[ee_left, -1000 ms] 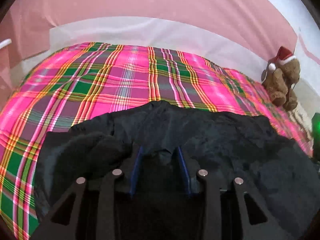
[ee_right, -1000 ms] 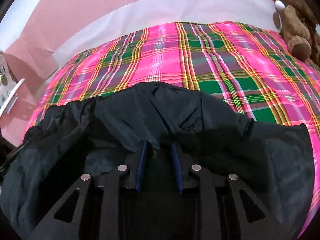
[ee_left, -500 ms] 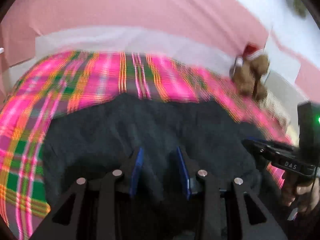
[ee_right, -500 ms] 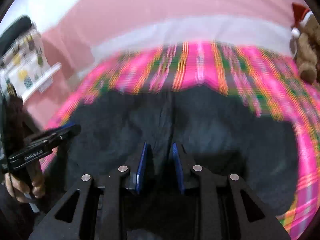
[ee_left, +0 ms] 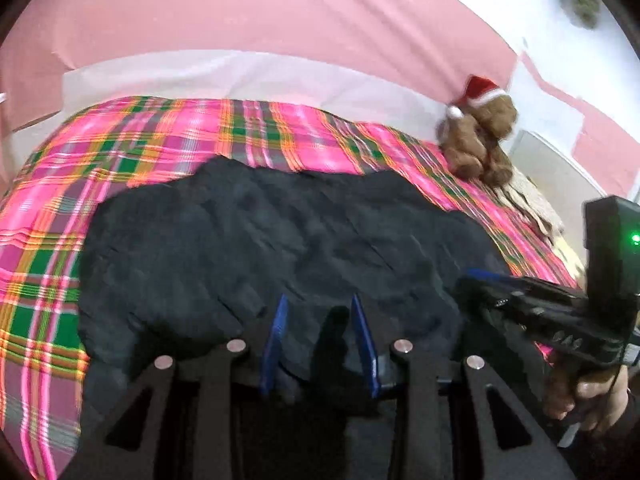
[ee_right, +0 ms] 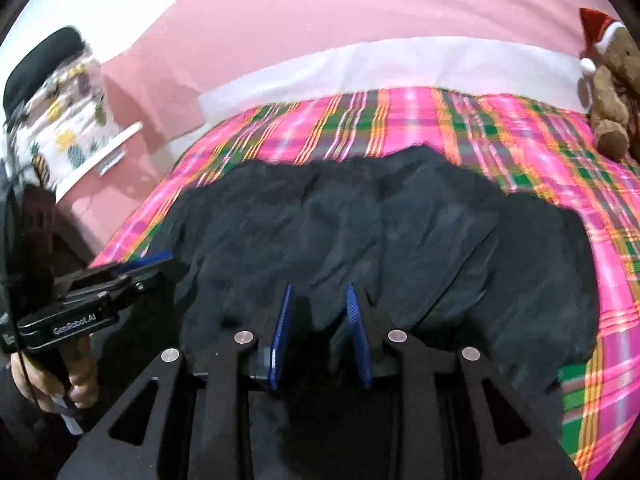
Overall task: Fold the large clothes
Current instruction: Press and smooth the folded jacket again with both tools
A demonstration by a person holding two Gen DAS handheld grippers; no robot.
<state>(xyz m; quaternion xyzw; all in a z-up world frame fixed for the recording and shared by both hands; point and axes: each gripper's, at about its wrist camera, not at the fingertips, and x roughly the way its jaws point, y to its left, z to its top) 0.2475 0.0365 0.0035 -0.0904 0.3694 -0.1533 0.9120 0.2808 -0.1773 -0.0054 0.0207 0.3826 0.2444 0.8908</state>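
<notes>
Since a second ago the dark garment has gone from a bunched heap at the near edge of the bed to lying spread toward its middle, so one fold or lay-out looks finished. The left tongs stand partly open with a ridge of the cloth between the pads; whether they pinch it I cannot tell. The right tongs are opening, cloth between them, seemingly letting go.
</notes>
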